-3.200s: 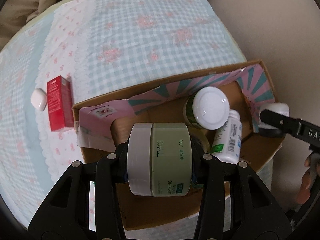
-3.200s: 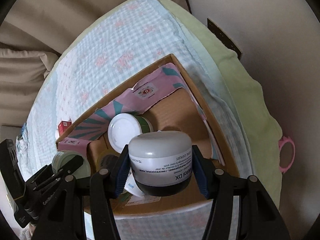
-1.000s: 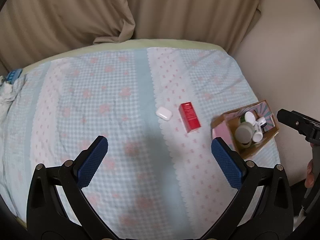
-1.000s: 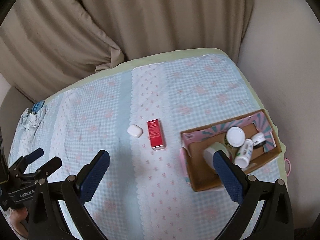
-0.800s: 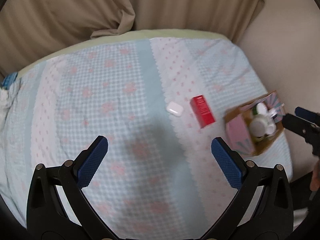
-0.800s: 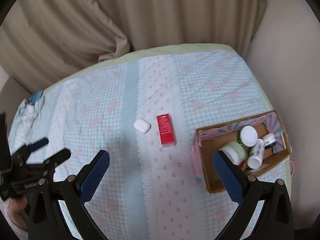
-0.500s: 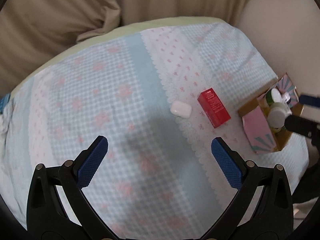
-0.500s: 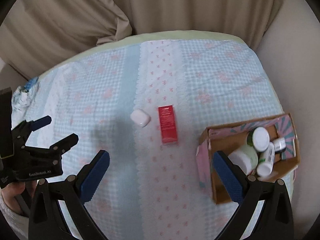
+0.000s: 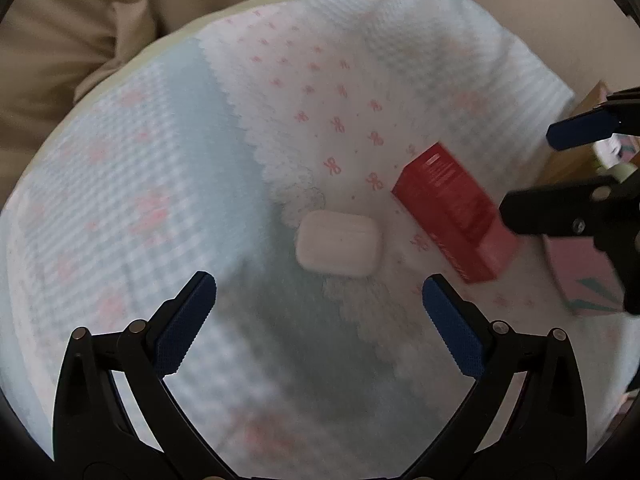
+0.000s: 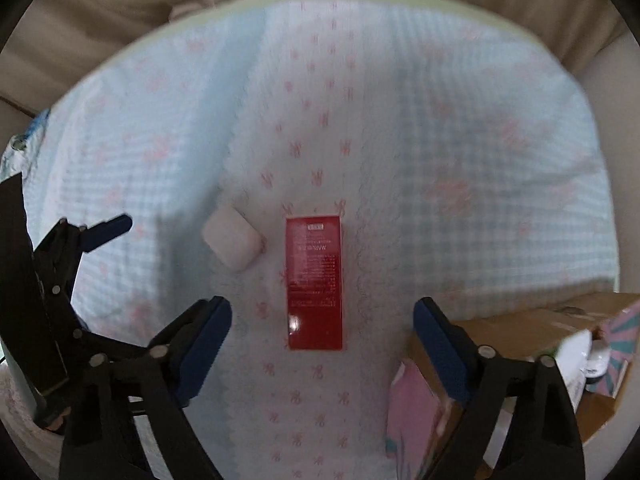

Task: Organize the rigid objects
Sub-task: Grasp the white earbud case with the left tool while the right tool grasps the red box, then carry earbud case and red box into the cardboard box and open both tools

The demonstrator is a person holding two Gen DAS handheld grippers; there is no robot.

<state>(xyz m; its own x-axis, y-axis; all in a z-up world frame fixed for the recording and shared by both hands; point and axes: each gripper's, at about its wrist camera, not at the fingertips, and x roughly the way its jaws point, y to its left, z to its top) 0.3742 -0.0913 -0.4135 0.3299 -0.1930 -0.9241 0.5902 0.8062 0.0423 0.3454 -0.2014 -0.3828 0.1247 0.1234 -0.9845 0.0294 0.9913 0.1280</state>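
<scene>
So the whole thing is happening on a bed (image 10: 500, 152) with a quilted cover: pale blue-and-white gingham with faded pink flower prints, and a white strip down the middle dotted with little pink bows and a scalloped lace edge. A light green sheet edge peeks out along the far side, and behind that there's beige curtain fabric (image 9: 60, 60) bunched up in folds, plus a plain cream wall off to the right.

Two loose items sit on the white strip. The red box (image 10: 315, 282) lies flat, long side running away from the camera in the right wrist view, and the small white rounded case (image 9: 339, 245) is just beside it on the left, apart from it. The cardboard box (image 10: 532, 328) with the pink and teal printed flaps sits at the right edge of the bed, with white-capped jars and bottles inside, though they're blurry here.

The right claw (image 10: 322, 344) hangs above the red box with its blue pads on either side of it, not touching; its jaws have just been closing in a bit, but they're empty and parted. The left claw (image 9: 318, 322) is spread wide with nothing in it, hovering just on the near side of the white case. Both views are pretty motion-blurred.
</scene>
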